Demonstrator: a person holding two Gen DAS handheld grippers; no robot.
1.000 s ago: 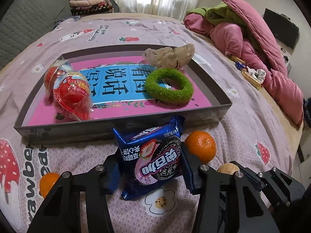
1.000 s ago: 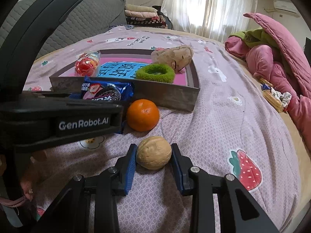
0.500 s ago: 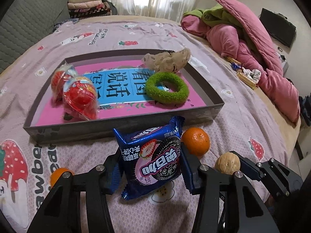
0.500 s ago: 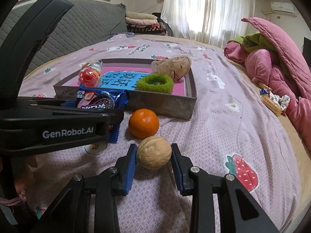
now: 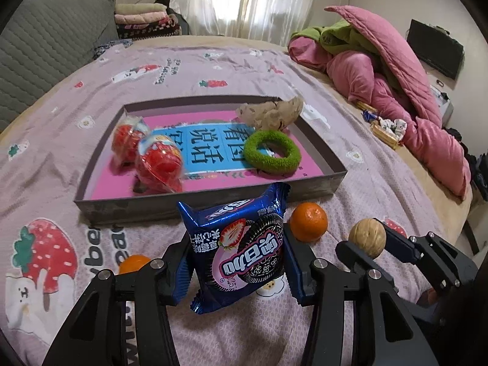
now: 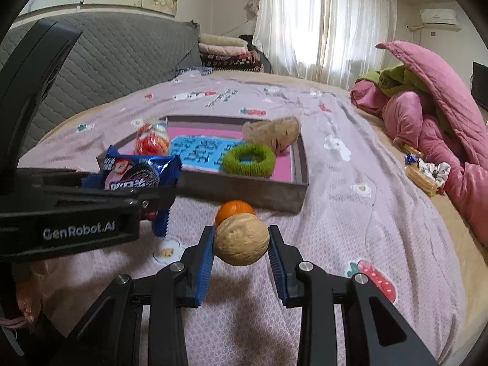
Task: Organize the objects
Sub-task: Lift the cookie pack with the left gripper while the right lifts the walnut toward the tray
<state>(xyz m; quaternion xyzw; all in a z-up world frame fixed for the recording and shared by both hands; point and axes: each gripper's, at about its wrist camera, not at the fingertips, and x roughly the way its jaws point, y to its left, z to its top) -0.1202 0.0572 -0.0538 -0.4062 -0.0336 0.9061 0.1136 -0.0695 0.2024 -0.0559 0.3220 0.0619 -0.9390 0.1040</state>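
Observation:
My left gripper (image 5: 236, 262) is shut on a blue cookie packet (image 5: 241, 250) and holds it above the bedspread, just short of the grey tray (image 5: 207, 201). My right gripper (image 6: 241, 244) is shut on a walnut (image 6: 242, 240), lifted off the bed; the walnut also shows in the left wrist view (image 5: 367, 237). The tray holds two red wrapped sweets (image 5: 158, 161), a green fuzzy ring (image 5: 272, 155) and a beige plush toy (image 5: 271, 116). An orange (image 5: 308, 221) lies on the bed in front of the tray, and another orange (image 5: 134, 263) lies at the left.
The bed has a lilac strawberry-print cover (image 5: 350, 140). A heap of pink and green quilts (image 5: 390, 70) lies at the right, with a small basket of odds (image 5: 385, 131) beside it. A grey padded headboard (image 6: 100, 67) and folded blankets (image 6: 228, 52) stand at the back.
Both grippers have risen with their loads and the tray looks farther away. The walnut has come up off the bedspread and now hides part of the orange in the right wrist view.

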